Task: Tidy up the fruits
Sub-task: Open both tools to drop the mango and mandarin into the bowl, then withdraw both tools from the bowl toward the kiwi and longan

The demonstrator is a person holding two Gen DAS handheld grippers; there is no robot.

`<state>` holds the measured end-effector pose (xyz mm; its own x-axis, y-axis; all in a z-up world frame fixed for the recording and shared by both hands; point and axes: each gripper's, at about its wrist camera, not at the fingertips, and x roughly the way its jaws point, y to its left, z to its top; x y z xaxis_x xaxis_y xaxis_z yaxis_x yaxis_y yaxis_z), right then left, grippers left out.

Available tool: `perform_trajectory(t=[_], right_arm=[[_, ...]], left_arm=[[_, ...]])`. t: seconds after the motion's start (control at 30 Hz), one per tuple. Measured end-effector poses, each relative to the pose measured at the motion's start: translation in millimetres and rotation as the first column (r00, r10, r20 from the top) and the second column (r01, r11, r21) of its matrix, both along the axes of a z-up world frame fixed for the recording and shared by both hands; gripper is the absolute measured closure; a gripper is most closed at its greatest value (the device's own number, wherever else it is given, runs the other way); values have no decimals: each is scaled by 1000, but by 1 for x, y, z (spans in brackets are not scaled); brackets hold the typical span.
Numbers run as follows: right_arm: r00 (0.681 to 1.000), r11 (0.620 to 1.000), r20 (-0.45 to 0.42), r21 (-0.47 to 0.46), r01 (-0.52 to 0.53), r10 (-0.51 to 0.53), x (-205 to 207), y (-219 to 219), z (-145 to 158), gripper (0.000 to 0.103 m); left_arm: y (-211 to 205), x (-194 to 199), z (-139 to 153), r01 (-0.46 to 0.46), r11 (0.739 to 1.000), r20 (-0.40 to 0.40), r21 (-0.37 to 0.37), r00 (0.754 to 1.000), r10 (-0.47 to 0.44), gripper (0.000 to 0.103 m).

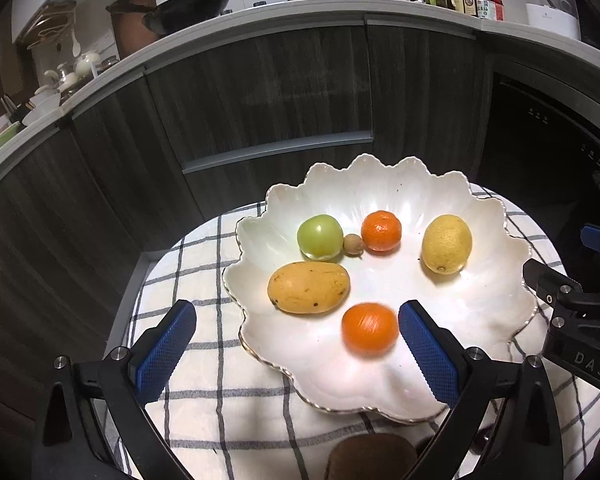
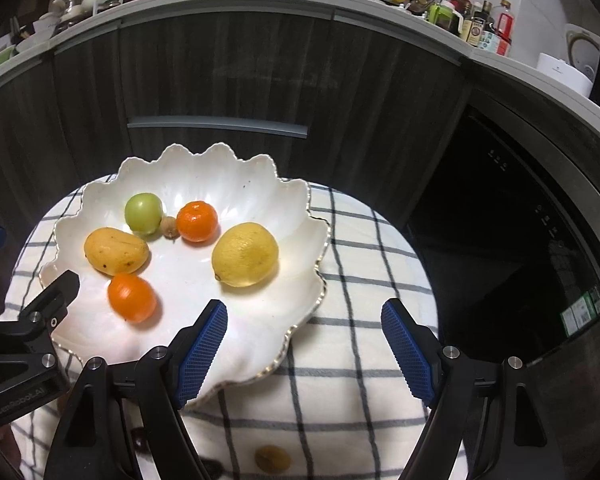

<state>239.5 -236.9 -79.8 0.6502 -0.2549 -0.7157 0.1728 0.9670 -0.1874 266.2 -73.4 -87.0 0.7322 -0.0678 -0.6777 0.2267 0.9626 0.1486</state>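
Note:
A white scalloped plate (image 1: pixel 380 184) (image 2: pixel 188 168) sits on a checked cloth. In it lie a green fruit (image 1: pixel 319 237) (image 2: pixel 143 213), a small brown fruit (image 1: pixel 353 245) (image 2: pixel 169 226), a tangerine (image 1: pixel 381 230) (image 2: pixel 197 221), a lemon (image 1: pixel 446 244) (image 2: pixel 245 254), a yellow mango (image 1: pixel 308 287) (image 2: pixel 116 250) and a blurred orange fruit (image 1: pixel 369 329) (image 2: pixel 132 296). My left gripper (image 1: pixel 296 344) is open above the plate's near-left rim, the orange fruit just inside its right finger. My right gripper (image 2: pixel 304 352) is open and empty over the plate's near-right rim.
A brown fruit (image 1: pixel 370 456) lies on the checked cloth (image 1: pixel 204 360) at the near edge, and a small brownish-yellow fruit (image 2: pixel 272 458) lies on the cloth near me. Dark cabinets (image 1: pixel 260 92) stand behind, a dark appliance (image 2: pixel 512 216) at right.

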Motion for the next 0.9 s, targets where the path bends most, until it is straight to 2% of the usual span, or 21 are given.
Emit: perform_trajectory(t=[0.43, 0.9], right_arm=[[999, 998, 14, 49, 31, -32, -29, -11, 10, 23], [999, 995, -2, 90, 33, -33, -53, -7, -2, 23]], left_arm=[[-4, -31, 15, -15, 1000, 29, -14, 999, 16, 0], [5, -60, 9, -71, 998, 32, -1, 997, 71, 0]])
